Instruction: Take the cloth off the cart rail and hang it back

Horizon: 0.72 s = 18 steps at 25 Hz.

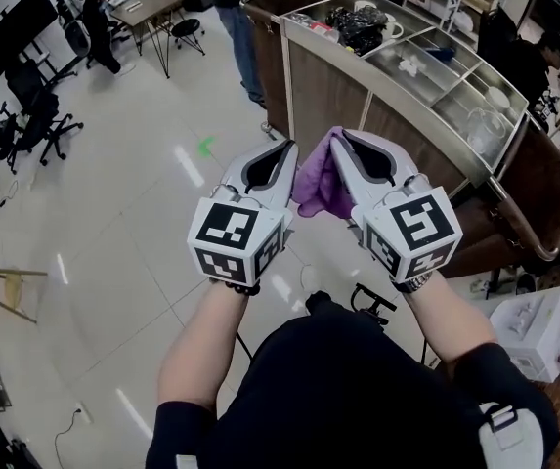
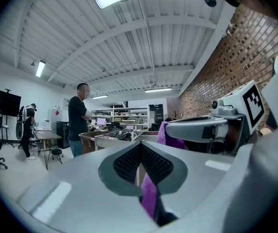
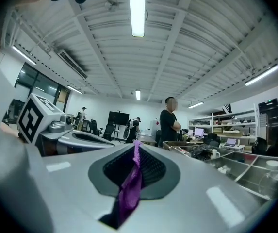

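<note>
Nearest, the left gripper (image 1: 287, 148) and right gripper (image 1: 339, 137) each pinch an edge of the purple cloth (image 1: 315, 190), which sags between them in mid-air. It looks light, limp and grippy, so holds at the upper corners should suit draping it. The cart (image 1: 330, 94) stands beyond, to the right.

Office chairs (image 1: 40, 130) are seen well left of the left gripper (image 1: 287, 149); a white box (image 1: 532, 328) is seen right of the right gripper (image 1: 338, 137).
</note>
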{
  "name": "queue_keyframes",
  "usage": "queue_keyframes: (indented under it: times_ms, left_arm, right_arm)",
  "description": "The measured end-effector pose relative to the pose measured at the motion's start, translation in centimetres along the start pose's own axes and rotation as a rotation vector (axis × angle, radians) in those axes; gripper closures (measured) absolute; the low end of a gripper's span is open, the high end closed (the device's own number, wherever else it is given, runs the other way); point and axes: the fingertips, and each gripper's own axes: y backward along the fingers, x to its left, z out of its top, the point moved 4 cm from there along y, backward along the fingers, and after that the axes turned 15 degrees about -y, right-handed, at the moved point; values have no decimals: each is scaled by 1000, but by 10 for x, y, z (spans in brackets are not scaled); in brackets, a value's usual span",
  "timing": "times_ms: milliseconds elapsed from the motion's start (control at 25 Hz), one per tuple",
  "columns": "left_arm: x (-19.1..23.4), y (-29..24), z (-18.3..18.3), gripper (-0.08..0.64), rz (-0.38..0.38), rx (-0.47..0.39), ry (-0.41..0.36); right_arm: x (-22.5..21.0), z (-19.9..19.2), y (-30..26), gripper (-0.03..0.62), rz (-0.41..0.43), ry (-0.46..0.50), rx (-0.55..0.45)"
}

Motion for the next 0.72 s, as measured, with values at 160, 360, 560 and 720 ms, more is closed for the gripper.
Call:
queue_keyframes:
  times_ms: [160,360,560,720]
  left_arm:
    - [23,-11,-15,558,26,23,0]
    - [57,-42,-32,558,47,44,-15]
    - [83,-84,-60,558,63,60,-26]
    - [101,-120,-82,558,78,78,-29]
  right_arm:
    - [-9,-5,-30,569,36,-11,1]
    - [-34,-13,-74,569,73,-20,-3]
    - [-70,-27,-114,569,101,-26,-5]
    - [-100,-35,-144,569,126,-25,-6]
